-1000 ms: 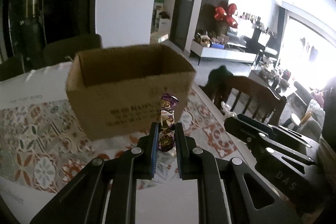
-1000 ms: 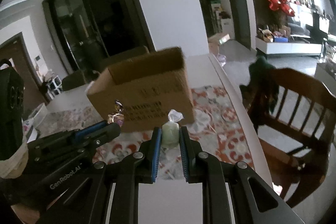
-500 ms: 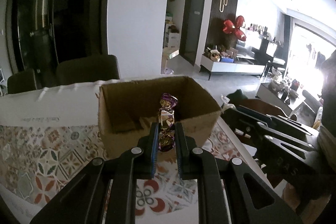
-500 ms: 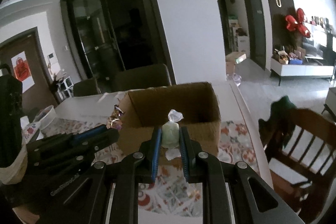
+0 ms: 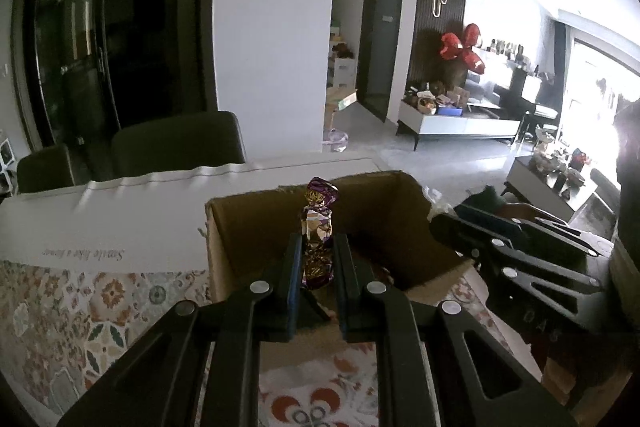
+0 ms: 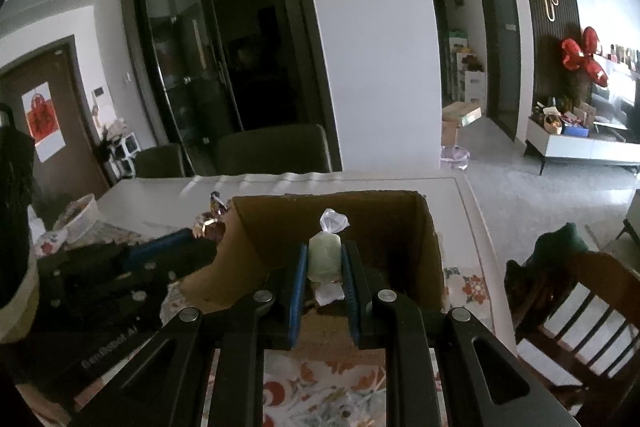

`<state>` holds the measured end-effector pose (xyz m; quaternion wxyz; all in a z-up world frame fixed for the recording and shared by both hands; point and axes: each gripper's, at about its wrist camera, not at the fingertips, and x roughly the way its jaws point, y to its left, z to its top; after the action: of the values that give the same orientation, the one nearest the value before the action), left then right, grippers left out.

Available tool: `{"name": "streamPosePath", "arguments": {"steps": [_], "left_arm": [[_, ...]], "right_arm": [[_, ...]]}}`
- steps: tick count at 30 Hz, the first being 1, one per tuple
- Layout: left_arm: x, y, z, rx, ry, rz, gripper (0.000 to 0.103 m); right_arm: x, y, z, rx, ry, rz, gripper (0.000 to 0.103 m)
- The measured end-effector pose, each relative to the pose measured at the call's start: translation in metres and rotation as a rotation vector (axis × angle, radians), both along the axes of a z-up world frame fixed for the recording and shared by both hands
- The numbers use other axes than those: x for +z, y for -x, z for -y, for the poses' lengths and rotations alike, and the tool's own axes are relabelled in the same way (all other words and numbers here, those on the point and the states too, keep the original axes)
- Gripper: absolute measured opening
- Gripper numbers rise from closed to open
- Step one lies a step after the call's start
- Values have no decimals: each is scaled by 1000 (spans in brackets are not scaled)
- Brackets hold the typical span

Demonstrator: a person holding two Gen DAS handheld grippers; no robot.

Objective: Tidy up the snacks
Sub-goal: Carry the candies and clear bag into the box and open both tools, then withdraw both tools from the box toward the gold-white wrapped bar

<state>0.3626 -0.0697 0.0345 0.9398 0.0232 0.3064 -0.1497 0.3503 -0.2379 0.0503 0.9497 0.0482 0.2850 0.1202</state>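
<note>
My left gripper point(image 5: 317, 259) is shut on a purple and gold foil-wrapped candy point(image 5: 318, 227), held upright over the open cardboard box point(image 5: 256, 219). My right gripper point(image 6: 323, 263) is shut on a pale green wrapped candy point(image 6: 325, 251) with a white twisted top, also over the box point(image 6: 272, 227). Each gripper shows in the other's view: the right one at the box's right side point(image 5: 520, 251), the left one at the box's left side point(image 6: 120, 267) with its candy point(image 6: 212, 221) sticking out.
The box stands on a patterned tablecloth point(image 5: 100, 303) on a white table point(image 5: 120, 211). Dark chairs point(image 5: 176, 141) stand behind the table. A wooden chair point(image 6: 580, 303) stands at the right. A white bowl point(image 6: 76, 213) sits at the table's far left.
Both grippers have risen and moved forward, from in front of the box's side wall to over its open top. Each still holds its candy.
</note>
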Motion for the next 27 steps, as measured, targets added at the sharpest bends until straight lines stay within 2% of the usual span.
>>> {"name": "streamPosePath", "arguments": {"steps": [2,5,6,7,8,11,13,15,20,23,25,27], "left_arm": [[-3,-8,0,15,-4,-7,23],[-7,-18,-2,33,-20,-18,47],[-7,-21,-4,39,-20,-20,52],[-8,-20,-6,51,-19,-19,54],[-8,-20,-8,62,-22,-17,57],[-9,-9,-14,108,-44,1,71],[-10,-2,-17,128,-58,19,76],[-10,10,-17,146,-74,37,85],[-12,36,-20,159,-80,47,93],[-15,48,-22,177,-76,50,95],[-16,56,-23,192,-71,53,97],[-19,62,-24,202,-67,51,98]], "right_arm": [[-3,-10,0,-3,11,-12,19],[-6,-20,2,-16,7,-24,21],[-7,-22,4,-24,8,-33,32],[-7,-25,5,-34,8,-44,51],[-8,-26,7,-53,4,-51,55],[-8,-20,10,-78,7,-35,56],[-11,-16,11,-86,12,-37,56],[-13,-8,11,-84,13,-37,56],[-18,14,11,-64,6,-32,56],[-21,25,12,-53,-4,-29,56],[-23,32,11,-50,-1,-28,61],[-25,39,9,-50,3,-26,61]]}}
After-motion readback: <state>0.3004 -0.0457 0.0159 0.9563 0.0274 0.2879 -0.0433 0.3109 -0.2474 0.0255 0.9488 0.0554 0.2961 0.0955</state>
